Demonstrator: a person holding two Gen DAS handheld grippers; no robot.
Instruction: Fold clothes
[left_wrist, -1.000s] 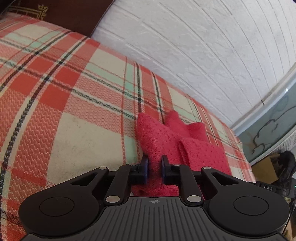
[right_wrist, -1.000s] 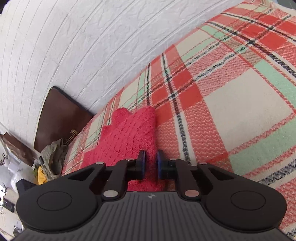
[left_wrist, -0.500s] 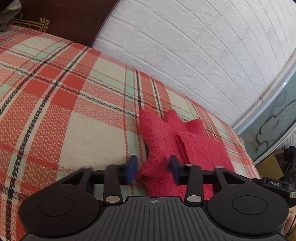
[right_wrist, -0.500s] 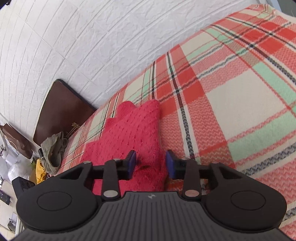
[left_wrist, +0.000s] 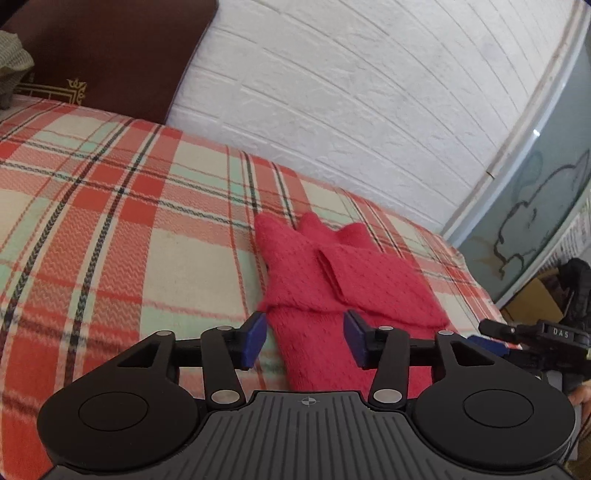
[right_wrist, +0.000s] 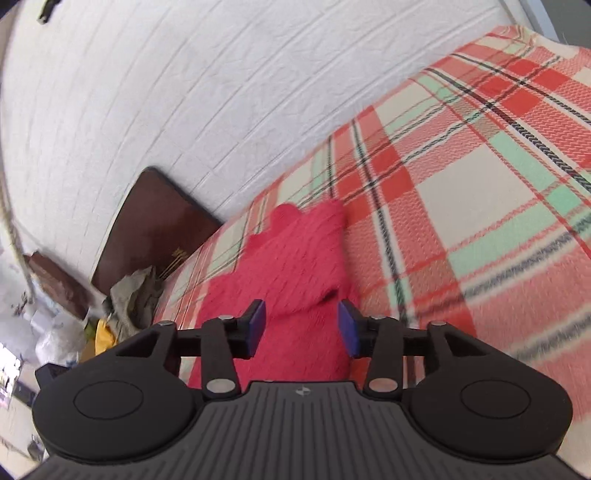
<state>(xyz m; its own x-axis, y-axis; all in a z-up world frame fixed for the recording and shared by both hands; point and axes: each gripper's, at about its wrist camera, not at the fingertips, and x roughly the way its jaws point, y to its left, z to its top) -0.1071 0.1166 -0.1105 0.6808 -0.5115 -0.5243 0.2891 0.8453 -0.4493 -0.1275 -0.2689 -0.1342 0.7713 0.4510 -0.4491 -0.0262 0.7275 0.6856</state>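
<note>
A red knitted garment (left_wrist: 332, 280) lies folded on the plaid blanket (left_wrist: 110, 240), with a folded flap across its top. My left gripper (left_wrist: 304, 341) hovers at its near edge, jaws opening, blue pads (left_wrist: 255, 338) apart and off the cloth. From the other side, the same red garment (right_wrist: 295, 266) lies ahead of my right gripper (right_wrist: 301, 328), whose jaws are also opening with the pads (right_wrist: 347, 328) clear of the knit. Part of the right gripper shows at the right edge of the left wrist view.
A white brick-pattern wall (left_wrist: 369, 92) runs along the far side of the bed. A dark brown headboard (left_wrist: 110, 55) stands at one end, with a greenish cloth (right_wrist: 136, 295) and clutter beside it. A glass panel (left_wrist: 535, 203) and a box stand at the other end.
Both grippers were shut on the near edge of the red garment, then let go and drew back and slightly up. The garment now lies flat on the blanket.
</note>
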